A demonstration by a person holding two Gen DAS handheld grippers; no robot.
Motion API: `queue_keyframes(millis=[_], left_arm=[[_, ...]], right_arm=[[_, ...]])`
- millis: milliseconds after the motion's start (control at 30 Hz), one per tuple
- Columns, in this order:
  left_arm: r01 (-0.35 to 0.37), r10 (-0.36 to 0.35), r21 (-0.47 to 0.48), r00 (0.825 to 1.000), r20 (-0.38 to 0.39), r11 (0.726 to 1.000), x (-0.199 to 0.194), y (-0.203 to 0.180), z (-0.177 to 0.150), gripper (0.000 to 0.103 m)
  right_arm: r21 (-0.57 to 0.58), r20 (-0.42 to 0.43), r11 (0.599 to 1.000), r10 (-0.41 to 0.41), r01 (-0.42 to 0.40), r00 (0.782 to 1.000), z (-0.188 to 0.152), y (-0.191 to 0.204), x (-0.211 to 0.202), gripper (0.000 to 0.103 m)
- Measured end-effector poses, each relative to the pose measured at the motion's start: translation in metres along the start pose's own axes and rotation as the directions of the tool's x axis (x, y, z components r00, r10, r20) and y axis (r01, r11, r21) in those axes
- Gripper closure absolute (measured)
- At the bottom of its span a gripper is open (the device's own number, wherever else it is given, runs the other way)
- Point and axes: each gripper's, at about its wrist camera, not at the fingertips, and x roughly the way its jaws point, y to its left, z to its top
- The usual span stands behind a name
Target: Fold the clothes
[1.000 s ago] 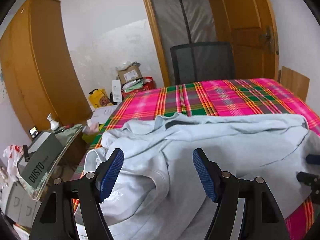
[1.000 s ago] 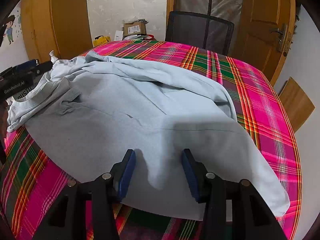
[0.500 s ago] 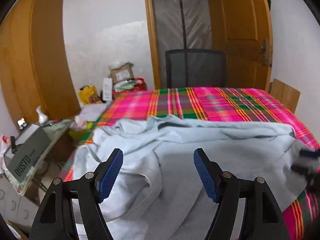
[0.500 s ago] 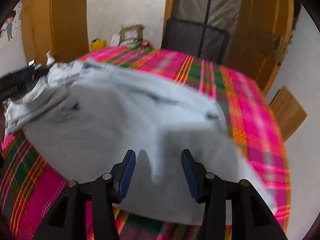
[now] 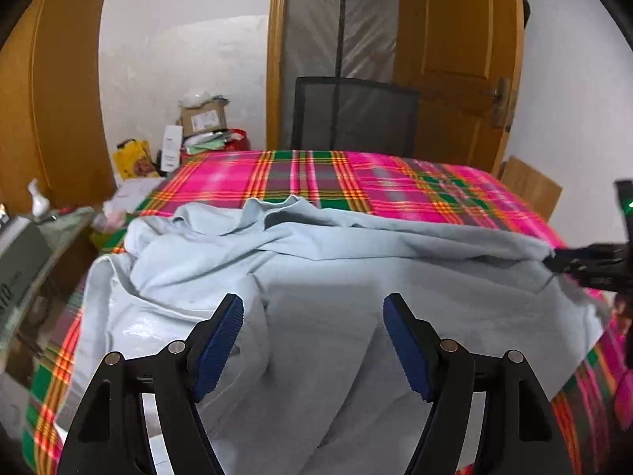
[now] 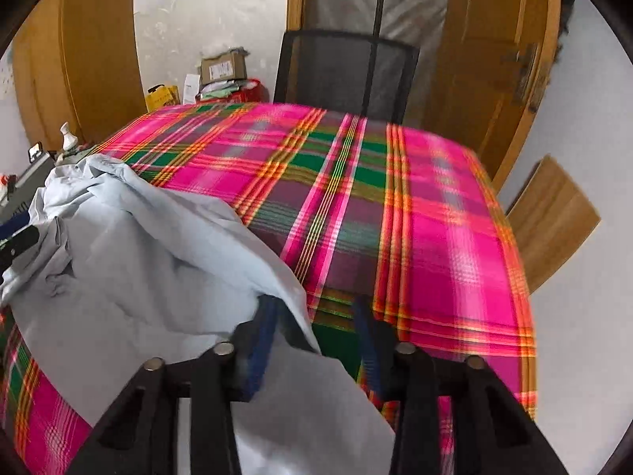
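Observation:
A pale blue sweatshirt lies crumpled across the pink plaid tablecloth. My left gripper hovers open over its near middle, with nothing between the blue pads. In the right wrist view the sweatshirt fills the left half, and its right edge runs between the jaws of my right gripper. Those jaws are closing but still stand apart, with tablecloth showing beside the cloth. The left wrist view shows the right gripper at the sweatshirt's far right corner.
A black mesh chair stands behind the table in front of a wooden door. Boxes and bags pile up at the back left. A cluttered side table sits at the left. A wooden board leans at the right.
My right gripper has slid right from over the sweatshirt's middle to its right edge, and its jaws have narrowed. The left gripper has turned a little and stays open.

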Motion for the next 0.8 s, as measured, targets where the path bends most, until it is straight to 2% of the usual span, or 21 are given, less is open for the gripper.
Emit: queue_keyframes(millis=[100, 167, 200, 300, 467, 667, 800], left_arm=[[0.021, -0.022, -0.022, 1.000, -0.017, 1.000, 0.004, 0.003, 0.000, 0.028], [0.036, -0.037, -0.034, 0.999, -0.035, 0.999, 0.007, 0.005, -0.001, 0.028], [0.032, -0.034, -0.038, 0.999, -0.042, 0.999, 0.009, 0.005, -0.001, 0.028], [0.023, -0.027, -0.052, 0.997, -0.066, 0.998, 0.012, 0.008, -0.001, 0.028], [0.030, -0.039, -0.092, 0.994, -0.104, 0.995, 0.019, 0.017, -0.002, 0.028], [0.057, -0.068, -0.099, 0.990, -0.119, 0.993, 0.021, 0.020, -0.003, 0.028], [0.061, -0.074, -0.102, 0.989, -0.128, 0.993, 0.023, 0.020, -0.004, 0.028]], right_arm=[[-0.013, -0.045, 0.999, 0.030, -0.031, 0.999, 0.003, -0.001, 0.016, 0.070], [-0.038, -0.057, 0.998, 0.049, -0.051, 0.997, 0.005, 0.002, 0.021, 0.097], [-0.051, -0.061, 0.997, 0.056, -0.059, 0.997, 0.006, 0.004, 0.023, 0.100], [-0.066, -0.037, 0.997, 0.041, -0.043, 0.998, 0.010, 0.005, 0.022, 0.100], [0.015, 0.025, 0.999, -0.035, 0.034, 0.999, 0.028, -0.019, 0.016, 0.100], [-0.012, 0.097, 0.993, -0.116, 0.118, 0.989, 0.059, -0.029, -0.003, 0.100], [-0.045, 0.093, 0.984, -0.169, 0.173, 0.981, 0.081, -0.031, 0.009, 0.100]])
